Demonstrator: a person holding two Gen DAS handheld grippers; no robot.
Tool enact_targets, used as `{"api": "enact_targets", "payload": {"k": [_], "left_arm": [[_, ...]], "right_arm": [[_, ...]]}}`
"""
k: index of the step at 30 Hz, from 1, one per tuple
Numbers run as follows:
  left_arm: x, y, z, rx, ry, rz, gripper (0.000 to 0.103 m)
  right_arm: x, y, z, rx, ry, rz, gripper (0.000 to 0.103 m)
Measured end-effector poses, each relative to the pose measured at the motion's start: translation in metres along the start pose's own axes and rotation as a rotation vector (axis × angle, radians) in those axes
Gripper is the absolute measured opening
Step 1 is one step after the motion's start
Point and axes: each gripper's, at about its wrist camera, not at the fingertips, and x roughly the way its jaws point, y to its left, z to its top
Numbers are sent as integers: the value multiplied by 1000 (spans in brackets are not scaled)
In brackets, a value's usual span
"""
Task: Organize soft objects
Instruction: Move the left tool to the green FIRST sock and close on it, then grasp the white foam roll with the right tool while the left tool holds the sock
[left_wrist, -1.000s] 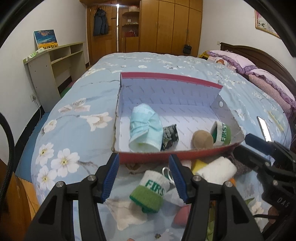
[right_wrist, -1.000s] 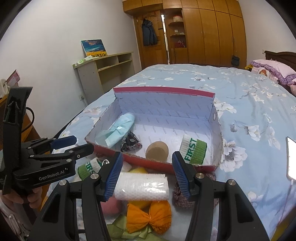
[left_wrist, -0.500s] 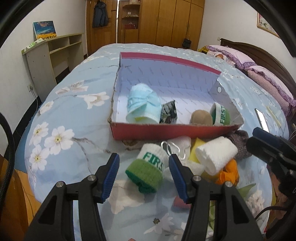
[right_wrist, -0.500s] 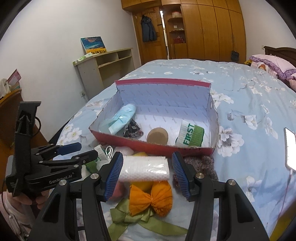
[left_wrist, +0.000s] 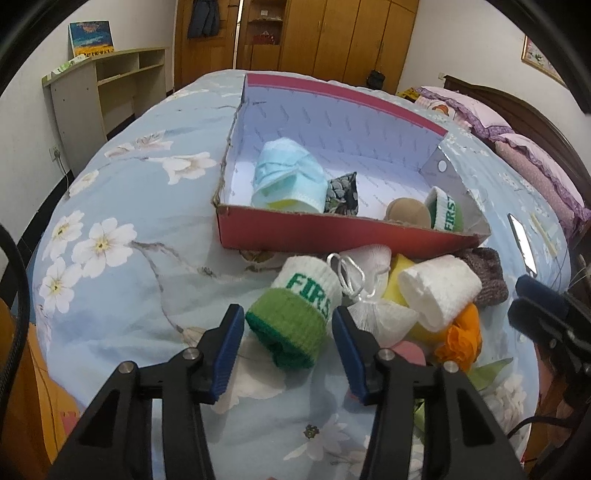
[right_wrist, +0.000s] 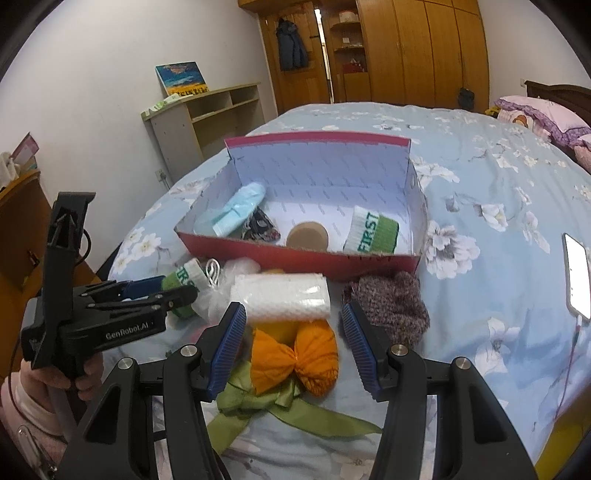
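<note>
While the left gripper (left_wrist: 288, 332) is closing around the green wristband (left_wrist: 295, 314), contact is unclear; the right gripper (right_wrist: 293, 338) is held unclenched, its target partly hidden.

Pink obj (left_wrist: 408, 350) mostly hidden under pile.

The wristband (left_wrist: 295, 314) is ribbed knit, green and white, matt. The towel roll (right_wrist: 282, 297) looks like dimpled white cloth. Beside it the brown hat (right_wrist: 389, 306) is coarse, nubbly wool. The orange bow (right_wrist: 295, 356) is crinkled fabric with a slight sheen; its green ribbon (right_wrist: 295, 415) is glossy satin. The box (left_wrist: 332, 232) is matt cardboard, red outside, printed paper inside, its edges frayed. The mask (left_wrist: 288, 177) is thin pleated non-woven cloth. The pads (left_wrist: 231, 347) are ridged blue rubber on matt black plastic.
</note>
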Motion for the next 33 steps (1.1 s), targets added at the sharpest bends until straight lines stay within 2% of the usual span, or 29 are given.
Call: {"api": "enact_targets", "payload": {"k": [6,11,14,22,33], "left_arm": [[4,1,-1,-1,-2,-18,45],[1,1,-3,1,-13,-38,33],[-2,2,-3,-5,-20,-47,30],[-24,12,-4,-23,-66,-31,30],[-20,35,-18,-60,-50,31,30]], "right_arm": [[9,-5,-8,22,36,-4,56],[14,-5,-11,35,49,-1,56],[16,-5,-12,36,54,1,56],[18,-3,-13,36,57,3,56],[39,9,-7,63,101,63,56]]}}
